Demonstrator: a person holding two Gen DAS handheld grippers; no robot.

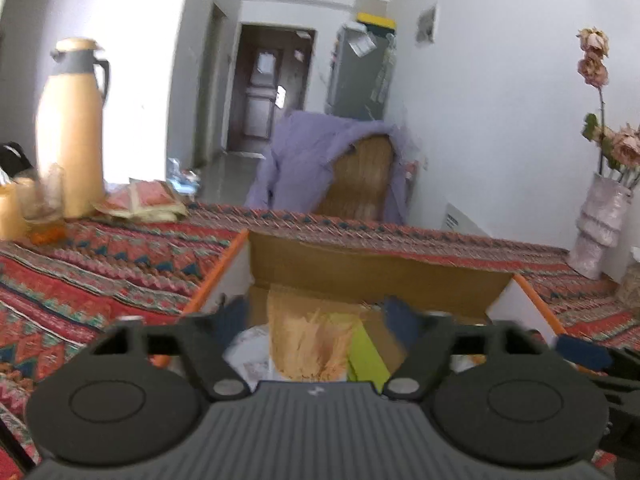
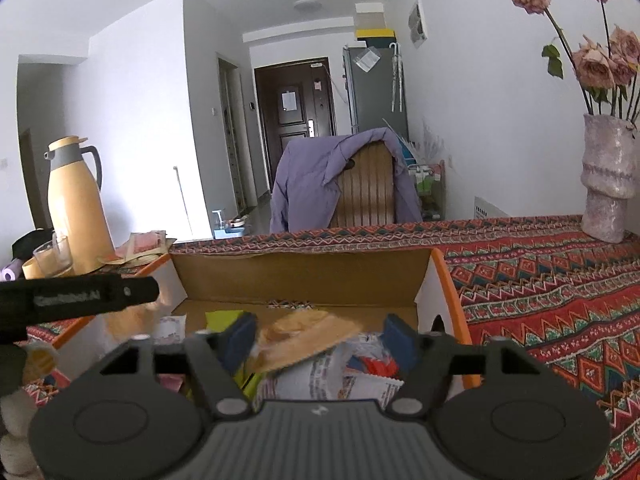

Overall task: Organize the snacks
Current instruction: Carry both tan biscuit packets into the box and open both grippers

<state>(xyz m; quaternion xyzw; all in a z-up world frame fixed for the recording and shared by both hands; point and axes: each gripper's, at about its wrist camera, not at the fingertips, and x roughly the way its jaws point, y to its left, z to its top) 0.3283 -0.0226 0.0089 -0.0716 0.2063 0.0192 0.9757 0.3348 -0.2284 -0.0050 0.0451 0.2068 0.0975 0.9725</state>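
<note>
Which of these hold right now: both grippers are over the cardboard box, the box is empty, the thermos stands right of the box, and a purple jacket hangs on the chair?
1. Both the left gripper and right gripper are over the cardboard box: true.
2. The box is empty: false, snack packets lie inside.
3. The thermos stands right of the box: false, it stands left.
4. A purple jacket hangs on the chair: true.

Soft daylight fills both views; the left wrist view is motion-blurred, the right sharper, with fisheye-bent, dark corners.
</note>
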